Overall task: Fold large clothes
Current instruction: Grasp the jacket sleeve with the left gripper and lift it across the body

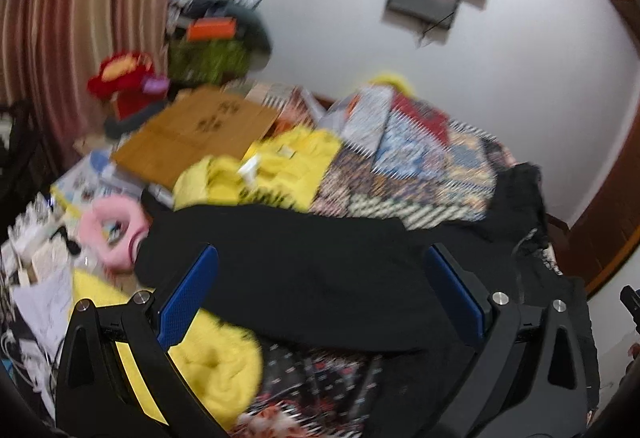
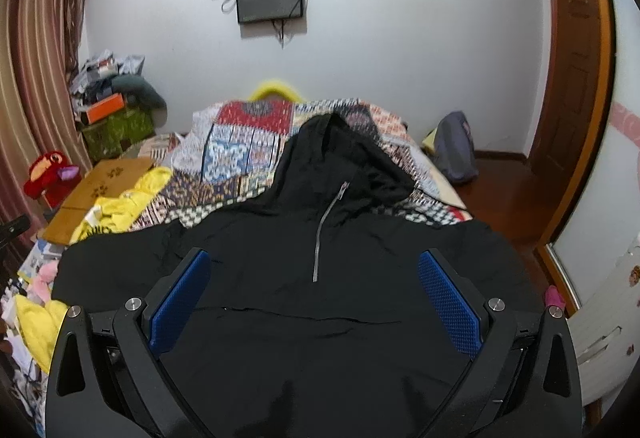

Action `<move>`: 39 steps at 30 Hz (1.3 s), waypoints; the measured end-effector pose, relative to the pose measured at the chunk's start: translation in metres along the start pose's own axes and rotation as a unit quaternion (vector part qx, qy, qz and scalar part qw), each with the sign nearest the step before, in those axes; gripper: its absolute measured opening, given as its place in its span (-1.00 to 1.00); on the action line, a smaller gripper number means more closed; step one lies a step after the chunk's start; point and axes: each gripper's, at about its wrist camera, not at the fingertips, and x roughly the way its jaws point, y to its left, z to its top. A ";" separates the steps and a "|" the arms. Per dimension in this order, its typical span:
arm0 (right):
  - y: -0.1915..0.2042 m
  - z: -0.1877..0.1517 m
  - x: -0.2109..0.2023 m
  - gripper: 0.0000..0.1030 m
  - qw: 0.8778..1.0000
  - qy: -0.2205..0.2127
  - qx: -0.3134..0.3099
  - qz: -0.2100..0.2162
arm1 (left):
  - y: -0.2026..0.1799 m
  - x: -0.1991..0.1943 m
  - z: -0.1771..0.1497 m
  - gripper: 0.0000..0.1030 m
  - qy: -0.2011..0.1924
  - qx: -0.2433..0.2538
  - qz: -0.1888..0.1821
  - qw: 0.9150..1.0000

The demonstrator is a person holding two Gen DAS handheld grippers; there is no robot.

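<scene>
Both claws stand wide apart with nothing between the blue pads: right gripper [image 2: 314,294] over the near body of the black hooded jacket [image 2: 360,318], left gripper [image 1: 320,298] over its left sleeve [image 1: 280,270]. Jacket lies front up on the bed, spread flat; zipper [image 2: 324,234] runs up the middle toward the hood [image 2: 340,153], which points to the far end over the patterned quilt [image 2: 240,149]. Sleeve not yet folded in, so folding looks barely begun. Left of the sleeve: yellow garment [image 1: 224,362] near, a pink ring [image 1: 116,234] touching the cuff end, more yellow cloth [image 1: 280,169] farther off. Risks: left pads could pinch the yellow garment along with the sleeve; black-on-black creases hide the hem, so a grab may catch only one layer and skew the fold. Left view is blurred.
</scene>
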 end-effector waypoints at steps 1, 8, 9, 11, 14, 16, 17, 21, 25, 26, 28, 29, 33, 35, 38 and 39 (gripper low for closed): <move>0.001 0.000 0.006 1.00 1.000 0.008 -0.003 -0.001 | 0.012 0.009 -0.002 1.00 0.017 -0.010 -0.002 1.000; 0.012 -0.010 0.053 1.00 0.997 0.074 -0.037 -0.006 | 0.088 0.073 -0.035 1.00 0.158 -0.126 -0.068 0.977; 0.013 -0.010 0.060 1.00 0.996 0.079 -0.040 -0.005 | 0.095 0.079 -0.039 1.00 0.169 -0.142 -0.075 0.972; 0.016 -0.014 0.069 1.00 0.994 0.095 -0.047 -0.003 | 0.106 0.093 -0.046 1.00 0.183 -0.170 -0.086 0.964; 0.019 -0.017 0.080 1.00 0.992 0.116 -0.057 0.000 | 0.129 0.114 -0.052 1.00 0.197 -0.221 -0.111 0.949; 0.021 -0.019 0.083 1.00 0.990 0.123 -0.066 -0.005 | 0.140 0.128 -0.054 0.97 0.199 -0.245 -0.120 0.941; 0.022 -0.020 0.086 1.00 0.990 0.126 -0.070 -0.005 | 0.146 0.134 -0.054 0.95 0.200 -0.255 -0.117 0.939; 0.022 -0.019 0.091 1.00 0.988 0.137 -0.075 -0.003 | 0.166 0.157 -0.054 0.92 0.206 -0.295 -0.118 0.926; 0.017 -0.017 0.095 1.00 0.987 0.144 -0.066 -0.004 | 0.177 0.168 -0.050 0.77 0.195 -0.302 -0.103 0.927; 0.014 -0.016 0.096 1.00 0.987 0.146 -0.062 -0.004 | 0.177 0.169 -0.047 0.75 0.191 -0.299 -0.096 0.930; 0.015 -0.016 0.097 1.00 0.987 0.147 -0.058 -0.006 | 0.177 0.170 -0.043 0.64 0.178 -0.293 -0.077 0.936; 0.017 -0.015 0.098 1.00 0.987 0.148 -0.056 -0.008 | 0.177 0.171 -0.041 0.50 0.176 -0.286 -0.061 0.940; 0.016 -0.013 0.096 1.00 0.988 0.145 -0.055 -0.014 | 0.172 0.177 -0.035 -0.13 0.173 -0.237 0.012 0.956; 0.017 -0.011 0.093 1.00 0.988 0.140 -0.058 -0.014 | 0.165 0.173 -0.030 -0.37 0.164 -0.209 0.034 0.963; 0.016 -0.008 0.089 1.00 0.989 0.135 -0.063 -0.017 | 0.149 0.161 -0.016 -0.50 0.137 -0.162 0.055 0.976; 0.015 -0.007 0.088 1.00 0.989 0.134 -0.064 -0.020 | 0.145 0.156 -0.011 -0.51 0.127 -0.156 0.054 0.978</move>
